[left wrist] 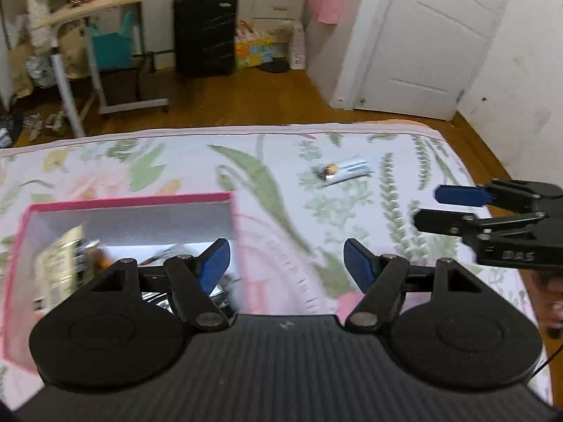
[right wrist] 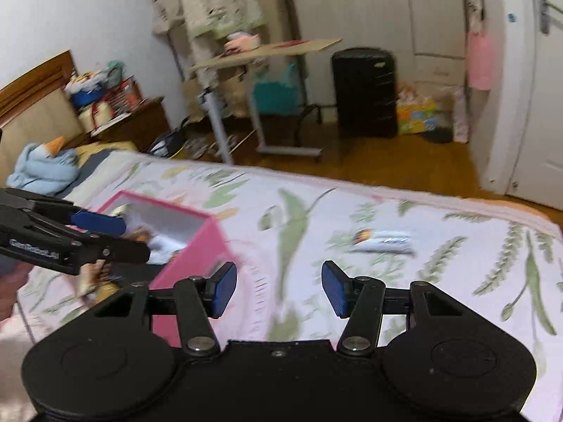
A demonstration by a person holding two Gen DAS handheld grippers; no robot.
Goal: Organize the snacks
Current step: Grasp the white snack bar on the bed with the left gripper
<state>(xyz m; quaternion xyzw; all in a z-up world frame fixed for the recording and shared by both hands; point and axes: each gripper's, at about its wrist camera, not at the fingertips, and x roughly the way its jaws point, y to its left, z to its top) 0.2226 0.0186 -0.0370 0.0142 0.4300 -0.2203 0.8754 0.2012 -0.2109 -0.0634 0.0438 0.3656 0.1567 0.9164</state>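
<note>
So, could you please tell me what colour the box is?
Pink outside, grey inside: the box shows best in the right wrist view.

Glossy foil snack wrapper [left wrist: 346, 172] – matt cloth bedsheet [left wrist: 176, 161] (floral print).

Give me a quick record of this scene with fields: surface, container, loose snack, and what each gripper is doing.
surface: bed with leaf-print sheet
container: pink box, open top, snack packets inside
loose snack: silver packet lying flat on the sheet, apart from the box
left gripper: open, empty
right gripper: open, empty
</note>
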